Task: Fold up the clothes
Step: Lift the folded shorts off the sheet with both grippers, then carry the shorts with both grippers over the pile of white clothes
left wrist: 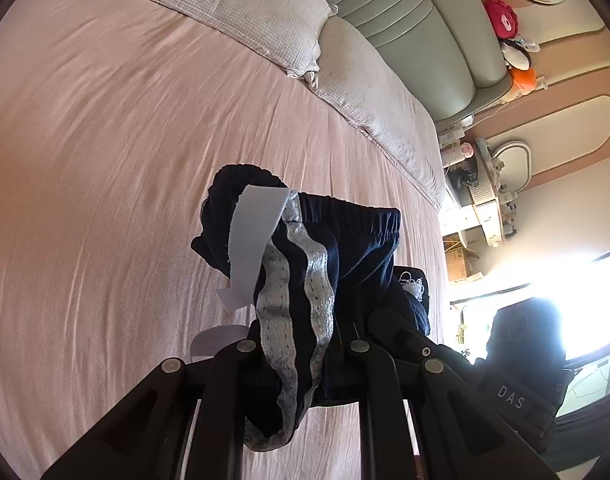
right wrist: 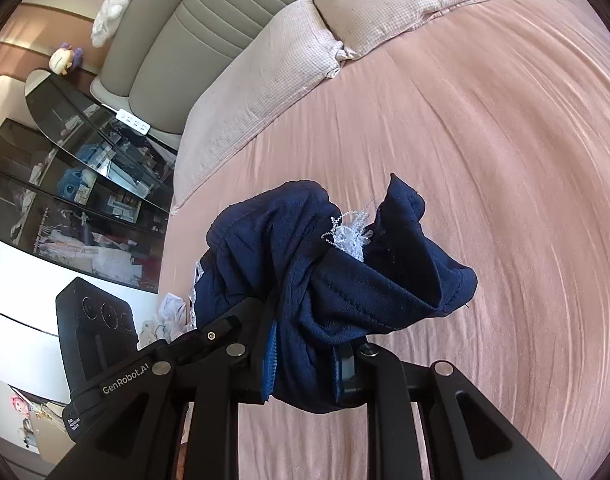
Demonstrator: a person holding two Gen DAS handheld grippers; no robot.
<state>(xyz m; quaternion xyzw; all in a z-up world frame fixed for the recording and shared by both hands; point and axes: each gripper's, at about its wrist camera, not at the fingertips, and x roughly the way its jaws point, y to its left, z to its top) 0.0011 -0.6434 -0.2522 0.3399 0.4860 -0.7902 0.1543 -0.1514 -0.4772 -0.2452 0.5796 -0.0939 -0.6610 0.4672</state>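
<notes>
A pair of navy shorts (left wrist: 345,248) with silver side stripes and an elastic waistband hangs bunched above the pink bed sheet (left wrist: 105,160). My left gripper (left wrist: 301,364) is shut on the striped side of the shorts. A white label strip (left wrist: 253,236) sticks out near the waistband. In the right wrist view, my right gripper (right wrist: 305,364) is shut on another part of the same navy shorts (right wrist: 305,264), with frayed white threads (right wrist: 349,232) showing. Each gripper appears at the edge of the other's view.
Two checked pillows (left wrist: 233,4) lie at the head of the bed against a padded grey-green headboard (left wrist: 417,24). Plush toys (left wrist: 501,20) sit above it. A dark glass cabinet (right wrist: 65,184) stands beside the bed. A bright window (left wrist: 577,300) is at the right.
</notes>
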